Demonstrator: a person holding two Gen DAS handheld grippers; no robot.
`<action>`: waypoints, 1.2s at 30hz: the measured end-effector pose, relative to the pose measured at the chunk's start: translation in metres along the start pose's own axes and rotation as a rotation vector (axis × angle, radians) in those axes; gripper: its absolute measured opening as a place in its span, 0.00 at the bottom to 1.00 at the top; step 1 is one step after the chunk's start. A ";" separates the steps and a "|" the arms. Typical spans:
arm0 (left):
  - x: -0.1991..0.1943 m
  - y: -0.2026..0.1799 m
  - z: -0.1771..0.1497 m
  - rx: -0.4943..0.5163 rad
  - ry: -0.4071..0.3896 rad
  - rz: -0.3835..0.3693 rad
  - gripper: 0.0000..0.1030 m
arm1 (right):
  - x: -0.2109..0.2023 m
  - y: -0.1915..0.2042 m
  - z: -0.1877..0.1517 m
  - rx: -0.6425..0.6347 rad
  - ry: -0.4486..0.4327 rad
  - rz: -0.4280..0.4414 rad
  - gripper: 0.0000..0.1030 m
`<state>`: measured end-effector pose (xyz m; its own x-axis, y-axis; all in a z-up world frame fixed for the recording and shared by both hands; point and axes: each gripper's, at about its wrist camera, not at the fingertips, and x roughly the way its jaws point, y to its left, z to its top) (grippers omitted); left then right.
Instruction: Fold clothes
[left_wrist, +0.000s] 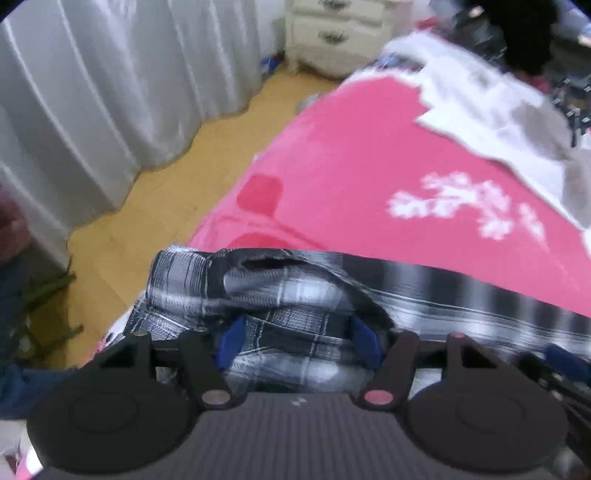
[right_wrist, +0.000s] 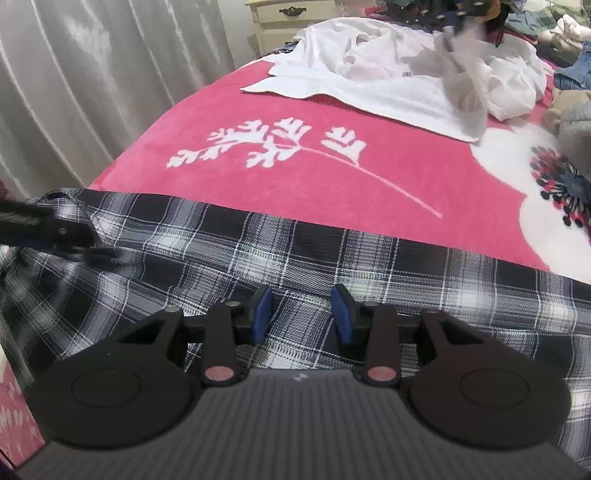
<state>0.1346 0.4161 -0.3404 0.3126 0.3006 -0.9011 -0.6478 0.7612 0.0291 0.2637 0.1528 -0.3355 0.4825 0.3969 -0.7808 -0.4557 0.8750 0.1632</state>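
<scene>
1. Shows a black-and-white plaid shirt (right_wrist: 332, 258) spread across the near edge of a bed, on a pink blanket (right_wrist: 295, 177) printed with a white leafy sprig.
2. Finds the left gripper (left_wrist: 299, 343) at the shirt's left end, by the corner of the bed, pointing steeply down.
3. Has its blue pads (left_wrist: 232, 343) standing fairly wide apart with a thick bunch of plaid cloth filling the gap between them; reads as a grip on that bunch, since the cloth rises over the fingertips and stays sharper than the smeared background.
4. Places the right gripper (right_wrist: 301, 314) over the middle of the shirt, tilted downward.
5. Leaves its two blue pads parted, with flat plaid cloth below and nothing pinched between them.
6. Shows, from the right wrist view, the left tool as a dark blurred shape at the far left, on the rumpled end of the shirt.
7. Holds a crumpled white garment (right_wrist: 369, 74) well apart, further up the blanket, with a grey piece lying over it and more clothes heaped behind.
8. Takes in pale curtains (right_wrist: 74, 74) along the left, a wooden floor (left_wrist: 147, 221) beside the bed, and a cream dresser (left_wrist: 332, 33) beyond.
</scene>
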 end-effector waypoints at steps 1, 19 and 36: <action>0.003 0.001 0.003 -0.016 0.009 0.002 0.64 | -0.001 0.000 -0.001 -0.005 -0.005 0.002 0.34; 0.006 -0.012 -0.003 0.023 -0.044 0.050 0.66 | -0.157 -0.092 -0.142 -0.086 0.136 0.029 0.47; -0.065 -0.074 -0.081 0.401 -0.059 -0.385 0.64 | -0.229 -0.160 -0.174 0.101 0.240 -0.223 0.46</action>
<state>0.1058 0.2934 -0.3193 0.5204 -0.0194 -0.8537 -0.1674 0.9780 -0.1243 0.0959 -0.1262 -0.2878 0.3662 0.1266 -0.9219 -0.2766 0.9607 0.0220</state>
